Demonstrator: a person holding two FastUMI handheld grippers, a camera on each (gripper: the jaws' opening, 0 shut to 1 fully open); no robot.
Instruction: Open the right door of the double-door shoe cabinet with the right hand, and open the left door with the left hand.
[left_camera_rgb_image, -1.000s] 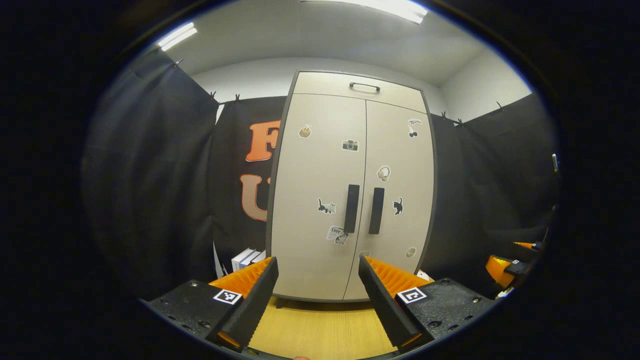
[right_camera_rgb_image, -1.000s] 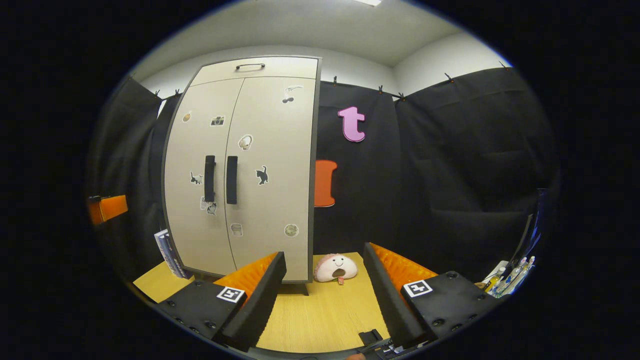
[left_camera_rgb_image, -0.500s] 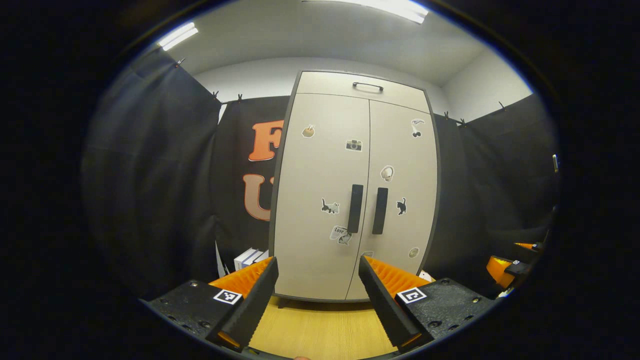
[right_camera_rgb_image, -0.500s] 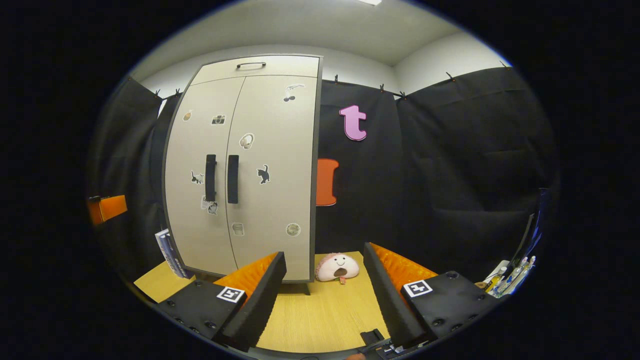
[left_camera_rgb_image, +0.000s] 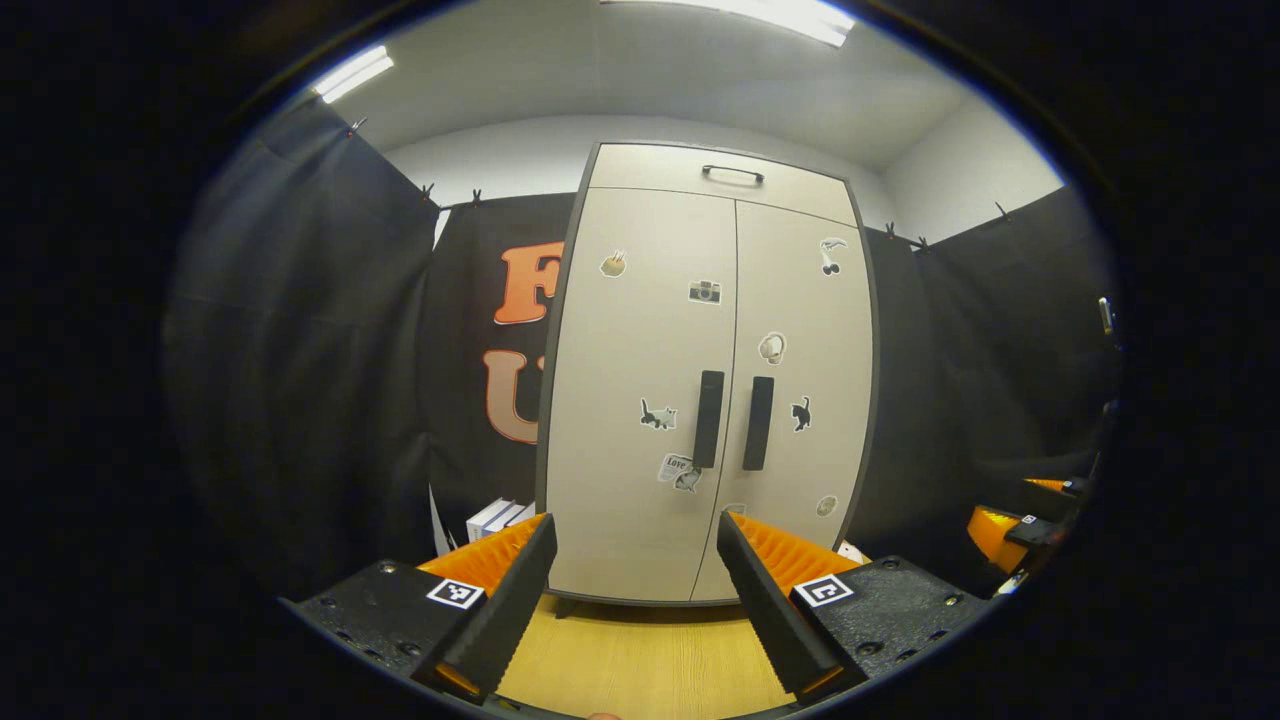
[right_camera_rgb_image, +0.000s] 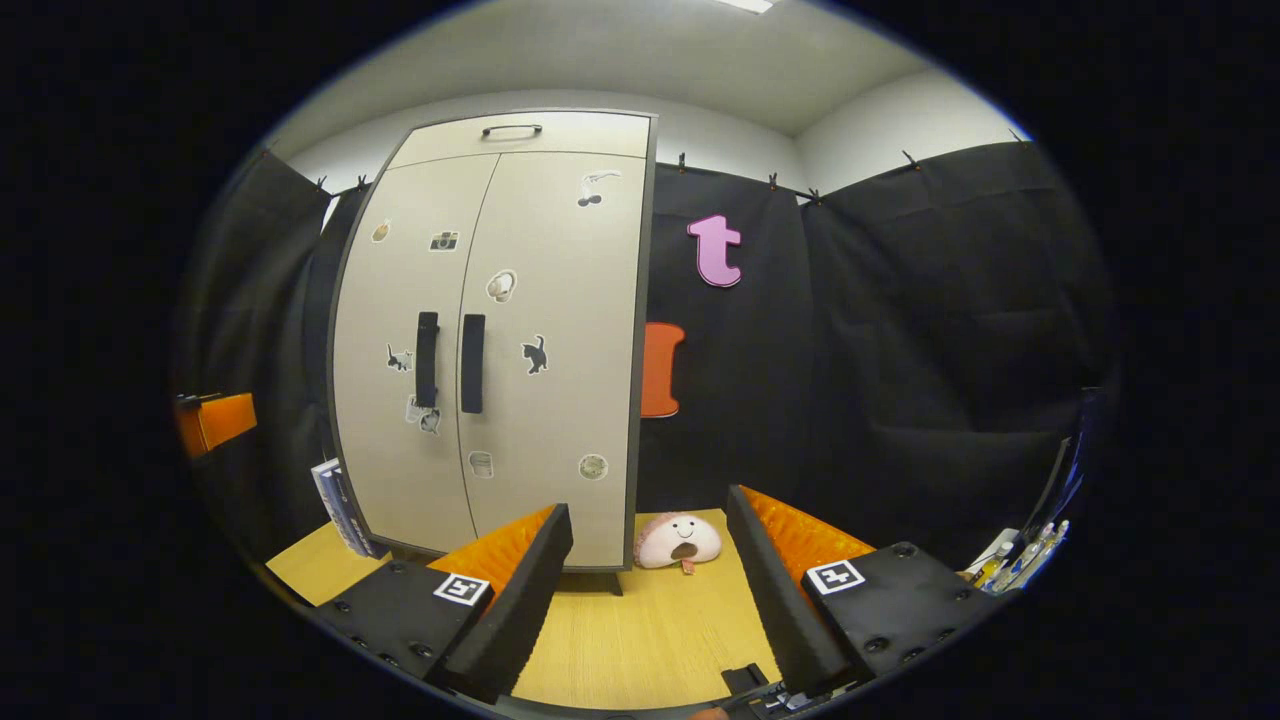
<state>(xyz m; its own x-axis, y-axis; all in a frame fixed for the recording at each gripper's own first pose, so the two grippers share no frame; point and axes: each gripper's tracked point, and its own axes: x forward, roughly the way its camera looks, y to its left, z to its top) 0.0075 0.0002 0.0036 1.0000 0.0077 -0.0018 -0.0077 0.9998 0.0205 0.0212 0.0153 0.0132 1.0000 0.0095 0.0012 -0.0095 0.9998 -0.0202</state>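
Note:
The beige double-door shoe cabinet (left_camera_rgb_image: 640, 330) stands straight ahead in the left gripper view, both doors shut and dotted with stickers. Two dark vertical handles flank the centre seam: the left door's handle (left_camera_rgb_image: 709, 419) and the right door's handle (left_camera_rgb_image: 757, 423). My left gripper (left_camera_rgb_image: 635, 522) is open, well short of the doors, holding nothing. In the right gripper view the cabinet (right_camera_rgb_image: 540, 330) sits left of centre with its handles (right_camera_rgb_image: 472, 349) side by side. My right gripper (right_camera_rgb_image: 648, 503) is open and empty, also at a distance. The other gripper shows at the edges (left_camera_rgb_image: 1010, 525) (right_camera_rgb_image: 215, 420).
A pink plush toy (right_camera_rgb_image: 678, 540) lies on the wooden surface (right_camera_rgb_image: 640, 630) by the cabinet's right corner. Books (right_camera_rgb_image: 335, 495) lean at its left side. A small handle (left_camera_rgb_image: 732, 173) sits on the top panel. Bottles and pens (right_camera_rgb_image: 1020, 560) crowd the far right.
Both views have shifted only slightly; the cabinet sits a little farther right in the right gripper view. The doors stay shut and both grippers stay open.

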